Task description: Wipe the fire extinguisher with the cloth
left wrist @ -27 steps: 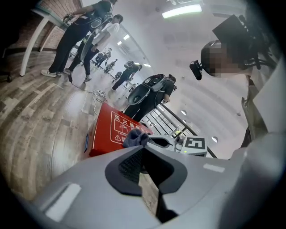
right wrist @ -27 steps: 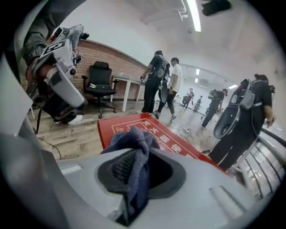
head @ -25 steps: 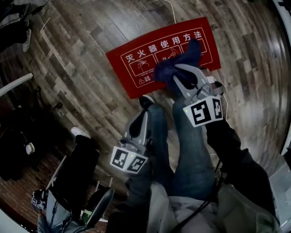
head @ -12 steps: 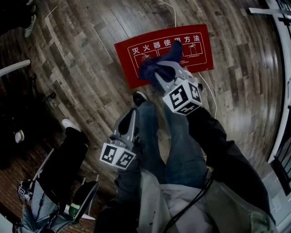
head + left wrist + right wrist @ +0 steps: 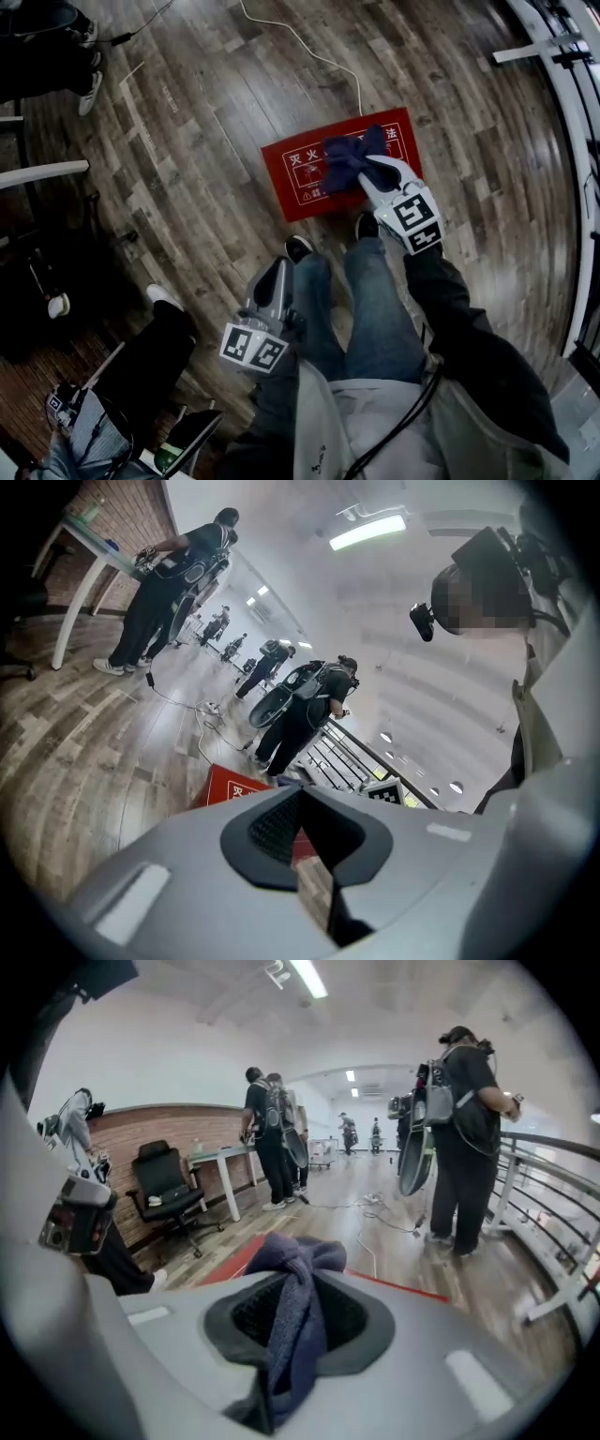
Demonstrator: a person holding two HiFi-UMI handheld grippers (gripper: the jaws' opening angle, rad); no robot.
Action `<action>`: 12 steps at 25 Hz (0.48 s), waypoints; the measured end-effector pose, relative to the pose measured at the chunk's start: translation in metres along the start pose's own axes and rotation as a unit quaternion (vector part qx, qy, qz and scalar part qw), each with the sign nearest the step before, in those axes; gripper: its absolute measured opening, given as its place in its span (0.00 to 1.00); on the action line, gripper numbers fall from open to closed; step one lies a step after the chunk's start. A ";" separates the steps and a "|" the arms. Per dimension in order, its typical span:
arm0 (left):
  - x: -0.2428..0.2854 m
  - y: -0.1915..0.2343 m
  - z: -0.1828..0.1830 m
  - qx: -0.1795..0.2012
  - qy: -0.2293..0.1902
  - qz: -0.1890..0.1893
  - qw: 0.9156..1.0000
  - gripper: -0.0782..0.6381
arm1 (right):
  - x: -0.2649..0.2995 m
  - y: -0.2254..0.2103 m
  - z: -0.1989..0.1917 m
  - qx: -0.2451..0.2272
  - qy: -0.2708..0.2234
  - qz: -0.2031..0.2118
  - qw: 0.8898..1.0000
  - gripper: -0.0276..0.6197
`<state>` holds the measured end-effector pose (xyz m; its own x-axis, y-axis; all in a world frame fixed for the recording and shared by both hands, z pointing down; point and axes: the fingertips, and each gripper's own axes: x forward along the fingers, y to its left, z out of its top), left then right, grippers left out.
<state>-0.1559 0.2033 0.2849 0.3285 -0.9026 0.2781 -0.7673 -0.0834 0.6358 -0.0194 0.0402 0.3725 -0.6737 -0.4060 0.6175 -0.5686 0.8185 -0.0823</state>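
A flat red fire-extinguisher box (image 5: 298, 184) with white print lies on the wood floor ahead of the wearer's shoes; it also shows in the left gripper view (image 5: 228, 785). My right gripper (image 5: 366, 171) hangs above its right half, shut on a dark blue cloth (image 5: 345, 155). In the right gripper view the cloth (image 5: 292, 1274) is bunched between the jaws of the right gripper (image 5: 298, 1327), which have just eased slightly wider while still pinching it. My left gripper (image 5: 279, 272) hovers over the left leg, well short of the box. The jaws of the left gripper (image 5: 305, 841) stand a narrow gap apart with nothing between them.
A white cable (image 5: 314, 56) runs across the floor beyond the box. Several people with backpacks (image 5: 459, 1119) stand nearby, next to a metal railing (image 5: 553, 1232). An office chair (image 5: 164, 1190) and a table stand by the brick wall. Another person's legs (image 5: 155, 352) are at lower left.
Both grippers have risen and the box now looks smaller and farther below. The right gripper has rolled, its marker cube turning, with the cloth still in its jaws.
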 end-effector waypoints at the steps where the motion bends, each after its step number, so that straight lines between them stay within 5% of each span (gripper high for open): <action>1: 0.000 -0.004 0.010 0.004 -0.006 -0.004 1.000 0.12 | -0.012 -0.008 0.008 0.012 -0.011 -0.012 1.000 0.14; 6: -0.006 -0.034 0.047 0.024 -0.020 -0.027 0.999 0.12 | -0.056 -0.016 0.024 0.024 -0.017 -0.038 0.999 0.14; 10: -0.007 -0.052 0.070 0.041 -0.041 -0.037 0.998 0.12 | -0.071 -0.021 0.049 0.025 -0.016 -0.050 0.998 0.27; 12: -0.009 -0.059 0.079 0.048 -0.053 -0.035 0.997 0.12 | -0.075 -0.025 0.063 -0.013 -0.006 -0.061 0.998 0.27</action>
<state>-0.1571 0.1831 0.1883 0.3271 -0.9324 0.1538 -0.7952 -0.1836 0.5779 0.0160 0.0245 0.2786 -0.6062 -0.5076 0.6123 -0.6338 0.7733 0.0135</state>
